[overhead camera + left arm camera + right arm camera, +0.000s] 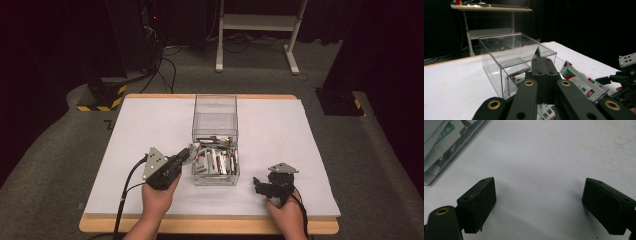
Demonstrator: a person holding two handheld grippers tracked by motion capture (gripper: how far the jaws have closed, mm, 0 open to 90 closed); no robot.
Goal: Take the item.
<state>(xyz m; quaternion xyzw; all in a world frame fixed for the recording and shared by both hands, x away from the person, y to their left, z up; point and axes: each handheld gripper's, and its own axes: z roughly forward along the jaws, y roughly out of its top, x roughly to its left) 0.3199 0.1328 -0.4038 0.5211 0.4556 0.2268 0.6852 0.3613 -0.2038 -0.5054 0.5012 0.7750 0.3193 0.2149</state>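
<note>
A clear plastic box [215, 107] stands mid-table, its near half holding several white sachets [216, 161] printed in red and green. At the box's near left corner my left gripper [188, 153] is shut on one sachet [193, 149]. In the left gripper view the jaws [543, 65] press together, and the sachet's green-and-red corner [537, 53] pokes up past their tips. The box [499, 57] lies just beyond. My right gripper [258, 183] rests low on the table right of the box, open; nothing lies between its fingers [539, 205].
The white tabletop [150, 125] has bare room left and right of the box. More sachets [580, 81] lie in the box toward my right gripper [624, 80], and their edge [441, 142] shows at the upper left in the right gripper view. Desk legs stand on the floor beyond.
</note>
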